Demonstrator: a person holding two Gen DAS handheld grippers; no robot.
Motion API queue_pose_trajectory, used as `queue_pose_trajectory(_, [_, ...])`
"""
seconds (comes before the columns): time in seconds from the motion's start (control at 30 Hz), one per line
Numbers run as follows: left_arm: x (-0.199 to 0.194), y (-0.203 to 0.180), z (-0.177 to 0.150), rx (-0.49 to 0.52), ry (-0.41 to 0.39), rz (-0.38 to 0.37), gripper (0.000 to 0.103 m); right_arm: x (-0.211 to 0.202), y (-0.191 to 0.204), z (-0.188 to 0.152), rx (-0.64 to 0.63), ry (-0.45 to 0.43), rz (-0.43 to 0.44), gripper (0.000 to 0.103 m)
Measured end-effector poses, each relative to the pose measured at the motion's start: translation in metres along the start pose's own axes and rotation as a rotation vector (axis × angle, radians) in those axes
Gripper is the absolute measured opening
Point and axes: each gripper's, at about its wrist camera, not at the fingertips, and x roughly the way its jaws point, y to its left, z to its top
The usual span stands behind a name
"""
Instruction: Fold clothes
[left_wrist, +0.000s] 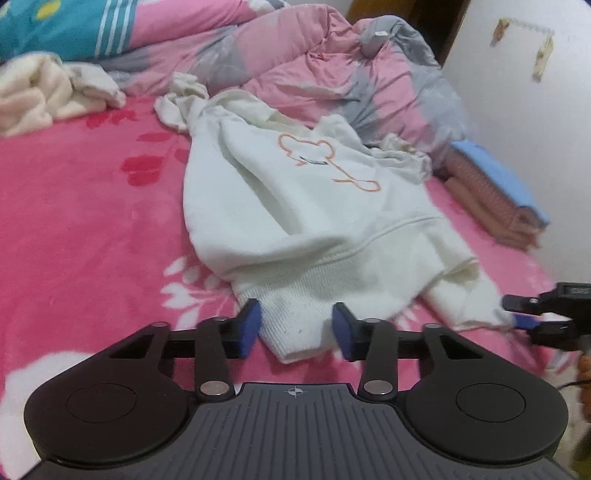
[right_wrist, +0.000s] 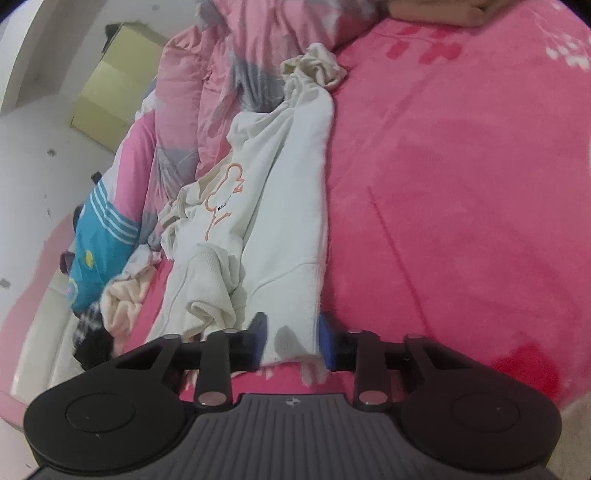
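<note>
1. The cream-white knitted sweatshirt with an orange outline drawing on its chest (left_wrist: 295, 192) lies crumpled on the bright pink fleece bed cover with white flowers (left_wrist: 81, 206), filling the centre of the left wrist view and running from lower centre to upper centre of the right wrist view
2. The step in hand looks like taking hold of the garment's bottom edge at two places, so it can be stretched flat before any fold; both grips should bite deep into the ribbed hem and then draw apart evenly
3. The left tongs (left_wrist: 296, 329) are spread wide at lower centre, blue pads either side of a ribbed hem corner; the cloth sits between them, unpinched
4. The right tongs (right_wrist: 291, 341) are partly open, straddling a frayed edge of the sweatshirt; the right pad seems to touch the cloth, but I cannot tell whether it is truly gripped
5. A rumpled pink and grey quilt (left_wrist: 332, 62) lies behind; lifting low should keep the sweatshirt from dragging onto it
</note>
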Motion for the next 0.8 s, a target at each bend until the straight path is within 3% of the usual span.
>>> queue_pose_trajectory(0.03, [0.000, -0.002, 0.001, 0.008, -0.009, 0.021, 0.010, 0.001, 0.002, -0.001, -0.022, -0.006, -0.012, 0.016])
queue_pose_trajectory(0.07, [-0.001, -0.002, 0.001, 0.013, -0.016, 0.039, 0.005, 0.002, 0.005, -0.001, -0.042, -0.011, -0.023, 0.008])
queue_pose_trajectory(0.27, [-0.041, 0.012, 0.018, -0.046, -0.115, 0.046, 0.001, -0.024, 0.010, 0.011, -0.056, -0.085, 0.036, 0.006])
queue_pose_trajectory(0.4, [-0.075, 0.033, 0.033, -0.092, -0.163, 0.060, 0.001, -0.055, 0.007, 0.029, -0.084, -0.152, -0.001, 0.006])
queue_pose_trajectory(0.57, [-0.076, 0.054, 0.024, -0.167, -0.090, 0.056, 0.001, -0.076, -0.021, 0.049, -0.038, -0.194, -0.077, 0.006])
queue_pose_trajectory(0.73, [-0.059, 0.063, 0.006, -0.217, 0.011, 0.037, 0.002, -0.060, -0.044, 0.051, 0.011, -0.134, -0.302, 0.009])
queue_pose_trajectory(0.8, [-0.056, 0.065, 0.002, -0.235, 0.029, 0.034, 0.003, -0.068, -0.044, 0.049, 0.022, -0.158, -0.308, 0.009])
